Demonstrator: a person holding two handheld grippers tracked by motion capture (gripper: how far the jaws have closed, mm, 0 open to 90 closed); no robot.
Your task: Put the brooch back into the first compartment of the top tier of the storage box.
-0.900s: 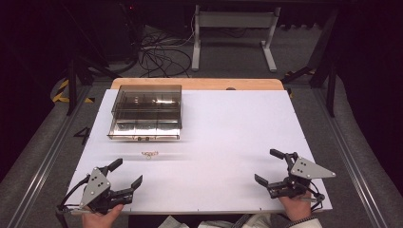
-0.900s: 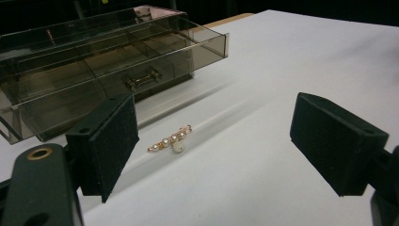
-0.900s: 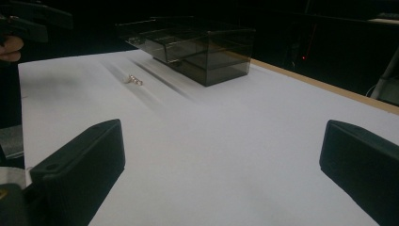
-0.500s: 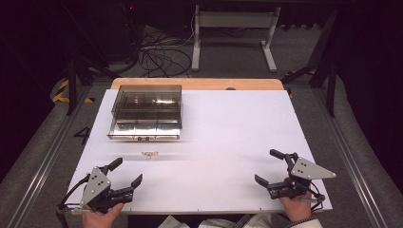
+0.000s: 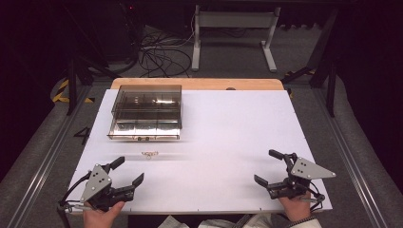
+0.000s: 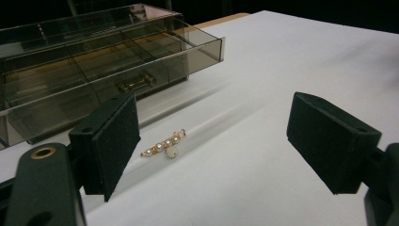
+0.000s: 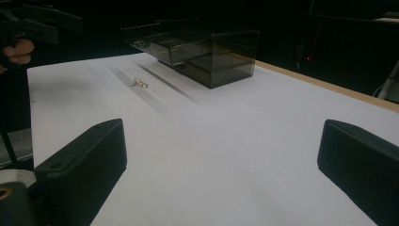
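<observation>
Toward eleven o'clock on the white rectangular tabletop [image 5: 228,137] sits a smoky transparent plastic organiser box [image 5: 146,111] with inner dividers and a small metal handle on its near face. Just in front of the box, on its six o'clock side and apart from it, lies a small pearl-and-gold beaded hair clip [image 5: 149,154] flat on the bare white surface; in the left gripper view the clip [image 6: 163,144] lies between and beyond the two black jaws, near the left-hand pad, with the box [image 6: 103,66] behind it at about eleven o'clock.

At seven o'clock on the tabletop the left tool [image 5: 128,172] is held in a hand [image 5: 100,216] at the near edge, its jaws spread wide and holding nothing. At five o'clock the right tool [image 5: 268,167], topped by a grey three-cornered plate, is gripped by the other hand [image 5: 294,206], its jaws likewise wide apart and empty. Both tools are well apart from the clip and the box. In the right gripper view the clip [image 7: 139,83] and the box [image 7: 197,49] appear far off toward eleven and twelve o'clock.
</observation>
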